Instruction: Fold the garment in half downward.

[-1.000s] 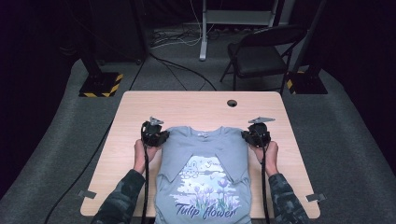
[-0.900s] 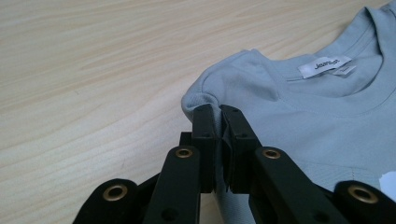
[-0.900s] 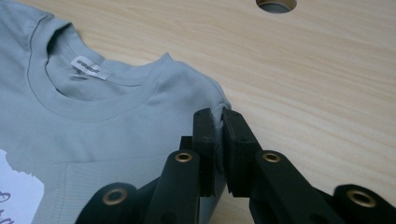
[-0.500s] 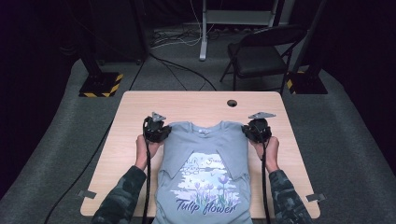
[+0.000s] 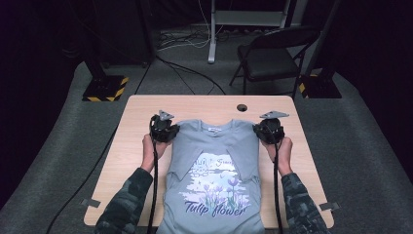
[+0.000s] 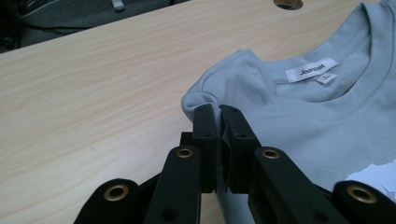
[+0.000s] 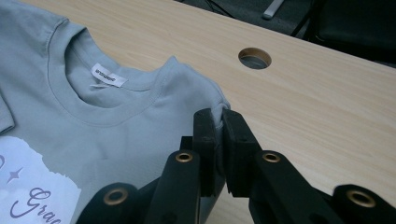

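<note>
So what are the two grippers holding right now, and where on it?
Both hold the grey T-shirt: the left gripper pinches its one shoulder corner, the right gripper the other, beside the collar.

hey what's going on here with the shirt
A person at a wooden table is working on a grey t-shirt with a handheld gripper in each hand. The left gripper is shut on the shirt's edge at one shoulder, and the right gripper is shut on the other shoulder. The shirt lies print side up, both sleeves already folded in over the front, its bottom hem hanging off the near edge. It looks like a fold in progress, with the top end pinched and ready to move.
</note>
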Available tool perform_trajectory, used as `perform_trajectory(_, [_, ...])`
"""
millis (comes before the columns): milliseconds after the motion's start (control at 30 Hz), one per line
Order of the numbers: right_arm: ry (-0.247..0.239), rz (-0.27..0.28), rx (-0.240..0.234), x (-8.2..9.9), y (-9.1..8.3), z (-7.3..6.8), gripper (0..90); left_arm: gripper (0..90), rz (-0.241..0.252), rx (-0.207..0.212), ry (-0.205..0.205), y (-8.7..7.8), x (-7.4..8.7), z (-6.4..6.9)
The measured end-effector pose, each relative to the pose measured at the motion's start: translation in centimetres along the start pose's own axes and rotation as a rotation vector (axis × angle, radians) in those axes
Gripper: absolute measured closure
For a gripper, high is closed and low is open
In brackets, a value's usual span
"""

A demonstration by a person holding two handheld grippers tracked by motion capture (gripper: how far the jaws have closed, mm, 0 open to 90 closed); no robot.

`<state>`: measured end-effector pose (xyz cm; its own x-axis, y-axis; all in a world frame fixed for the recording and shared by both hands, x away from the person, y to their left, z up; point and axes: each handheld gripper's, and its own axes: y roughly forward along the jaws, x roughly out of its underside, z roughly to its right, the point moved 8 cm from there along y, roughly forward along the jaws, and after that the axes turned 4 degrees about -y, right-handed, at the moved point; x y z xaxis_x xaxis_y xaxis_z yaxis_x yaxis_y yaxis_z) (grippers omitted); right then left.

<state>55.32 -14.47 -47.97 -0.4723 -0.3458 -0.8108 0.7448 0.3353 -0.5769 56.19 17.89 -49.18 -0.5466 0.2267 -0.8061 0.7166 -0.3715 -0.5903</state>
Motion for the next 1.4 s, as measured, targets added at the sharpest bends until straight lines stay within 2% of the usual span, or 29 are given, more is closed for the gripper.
perform_trajectory(233, [-0.005, 0.022, 0.010, -1.1, -0.5, 0.1, 84.7, 84.8, 0.017, -0.002, 0.001, -0.3, -1.0, -0.1])
perform_trajectory(633, [-0.031, 0.042, 0.056, -3.2, -1.4, 0.9, 84.8, 84.8, 0.046, -0.021, 0.014, -0.8, -3.2, -0.4])
perform_trajectory(967, [-0.049, 0.062, 0.098, -4.9, -1.9, 1.5, 84.9, 84.8, 0.081, -0.045, 0.045, -1.4, -5.6, -0.3])
perform_trajectory(1100, [-0.054, 0.070, 0.110, -5.7, -2.2, 1.8, 84.9, 84.8, 0.083, -0.059, 0.071, -1.6, -6.3, -0.2])
perform_trajectory(1400, [-0.064, 0.093, 0.141, -7.6, -2.9, 2.2, 84.9, 84.9, 0.120, -0.069, 0.060, -1.8, -8.1, -0.2])
